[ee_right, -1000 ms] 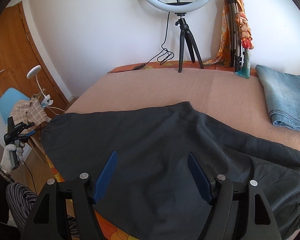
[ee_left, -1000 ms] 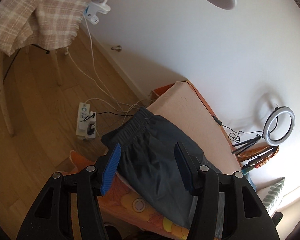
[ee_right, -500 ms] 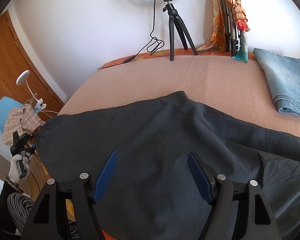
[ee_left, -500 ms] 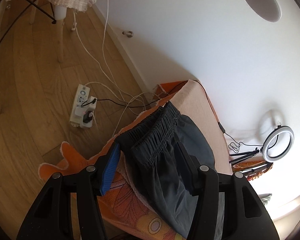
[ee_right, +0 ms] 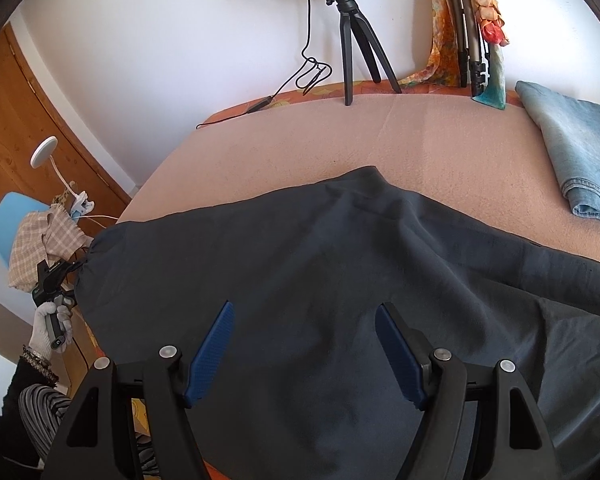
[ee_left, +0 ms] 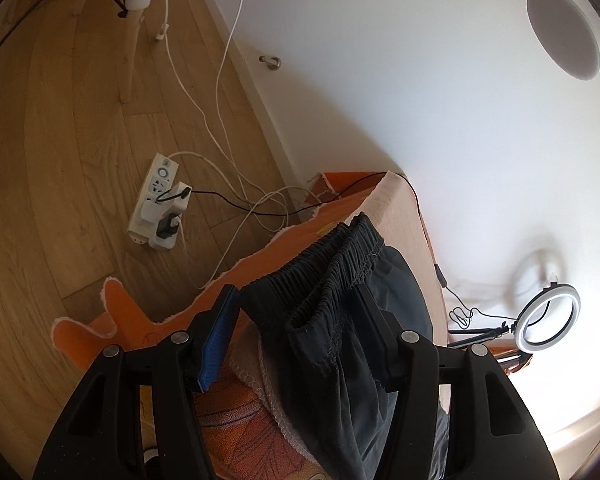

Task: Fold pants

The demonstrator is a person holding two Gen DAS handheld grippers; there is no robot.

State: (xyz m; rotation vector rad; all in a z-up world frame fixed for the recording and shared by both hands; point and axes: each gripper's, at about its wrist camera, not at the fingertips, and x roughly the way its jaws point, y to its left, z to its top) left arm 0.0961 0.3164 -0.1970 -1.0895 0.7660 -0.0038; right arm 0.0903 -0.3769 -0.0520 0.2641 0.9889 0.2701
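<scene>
Spread left claw (ee_left: 300, 332) straddles the dark pants' (ee_right: 340, 260) waistband (ee_left: 332, 268) at the bed (ee_right: 420, 140) edge; right claw (ee_right: 306, 350) hovers spread, so a one-layer pinch could skew the fold.

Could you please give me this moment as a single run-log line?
phase: reaching for grasp | left gripper: open, astride pants waistband | right gripper: open, above pants | fold: not yet begun

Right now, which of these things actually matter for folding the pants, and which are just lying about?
Part of the job:
- dark pants, waistband at the bed's edge
- left tongs, astride the waistband
- right tongs, open over the pants
- bed

Just lying about:
- folded jeans
- ring light
- power strip
- checked cloth
</scene>
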